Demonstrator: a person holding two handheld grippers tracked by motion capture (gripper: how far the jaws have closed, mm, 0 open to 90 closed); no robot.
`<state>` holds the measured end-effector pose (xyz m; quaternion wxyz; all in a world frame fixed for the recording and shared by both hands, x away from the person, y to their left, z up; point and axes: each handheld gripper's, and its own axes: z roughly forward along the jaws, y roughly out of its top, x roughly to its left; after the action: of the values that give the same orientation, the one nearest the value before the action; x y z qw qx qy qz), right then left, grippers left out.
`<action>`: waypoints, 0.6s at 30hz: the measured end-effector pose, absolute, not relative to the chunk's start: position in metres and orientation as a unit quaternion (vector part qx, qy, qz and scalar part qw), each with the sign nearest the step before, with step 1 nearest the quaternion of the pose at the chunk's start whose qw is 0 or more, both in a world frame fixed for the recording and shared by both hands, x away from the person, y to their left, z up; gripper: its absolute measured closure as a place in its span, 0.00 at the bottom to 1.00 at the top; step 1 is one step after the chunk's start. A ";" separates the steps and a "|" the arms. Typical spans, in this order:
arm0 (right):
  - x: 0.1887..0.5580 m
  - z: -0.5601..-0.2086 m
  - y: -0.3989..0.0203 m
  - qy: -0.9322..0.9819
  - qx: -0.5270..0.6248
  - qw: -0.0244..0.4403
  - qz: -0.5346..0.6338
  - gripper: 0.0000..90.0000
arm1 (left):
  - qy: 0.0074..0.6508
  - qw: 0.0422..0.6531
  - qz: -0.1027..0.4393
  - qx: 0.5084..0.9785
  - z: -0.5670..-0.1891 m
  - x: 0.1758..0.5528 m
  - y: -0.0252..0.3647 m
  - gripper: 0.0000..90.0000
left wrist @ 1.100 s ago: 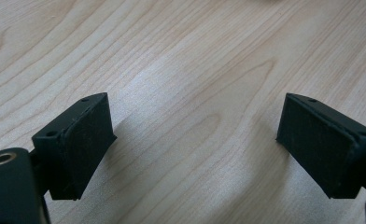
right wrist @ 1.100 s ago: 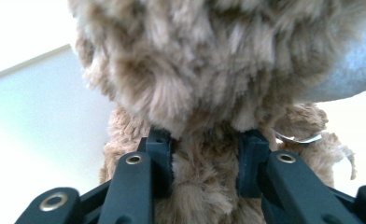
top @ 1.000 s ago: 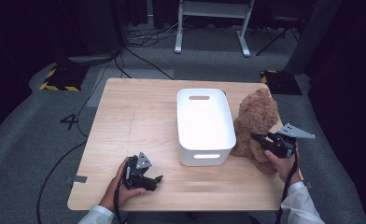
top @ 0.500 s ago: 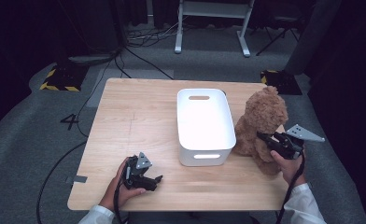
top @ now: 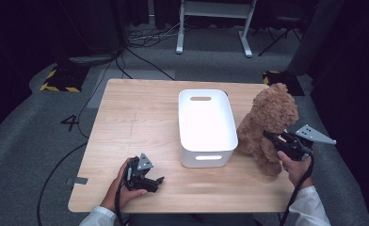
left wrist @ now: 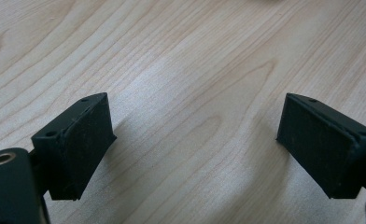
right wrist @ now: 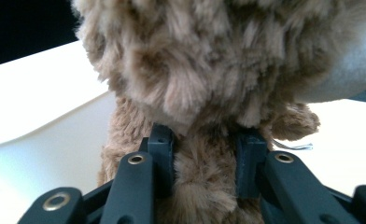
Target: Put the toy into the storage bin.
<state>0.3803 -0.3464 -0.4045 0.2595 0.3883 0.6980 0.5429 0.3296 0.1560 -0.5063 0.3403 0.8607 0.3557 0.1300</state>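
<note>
A brown teddy bear [top: 266,126] is held upright just right of the white bin [top: 206,127], near the table's right edge. My right gripper [top: 267,135] is shut on the bear from behind; in the right gripper view its pads pinch the teddy bear [right wrist: 204,65] at the neck, the right gripper [right wrist: 203,161] sunk into the fur. My left gripper [top: 160,181] rests on the table near the front edge, left of the bin. In the left gripper view the left gripper [left wrist: 195,140] stands open with only bare wood between its pads.
The white bin is empty, with a handle slot at each end. The wooden table [top: 135,122] has free room on its left half. Cables and a stand's legs [top: 211,28] lie on the grey floor beyond it.
My right gripper has lifted the teddy bear a little and drawn it slightly to the right. The left gripper has stayed where it was.
</note>
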 end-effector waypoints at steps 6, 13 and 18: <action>0.377 -0.395 -0.346 0.694 0.383 0.267 0.548 0.74 | 0.355 0.340 0.130 0.861 -0.506 0.330 0.156 0.12; 0.375 -0.379 -0.343 0.692 0.373 0.275 0.553 0.75 | 0.356 0.341 0.129 0.861 -0.506 0.330 0.156 0.12; 0.376 -0.371 -0.342 0.690 0.371 0.282 0.554 0.75 | 0.355 0.340 0.130 0.861 -0.506 0.330 0.156 0.12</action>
<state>0.3757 -0.3419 -0.3715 0.2819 0.3707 0.6898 0.5543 0.3298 0.1560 -0.5063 0.3403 0.8609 0.3551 0.1301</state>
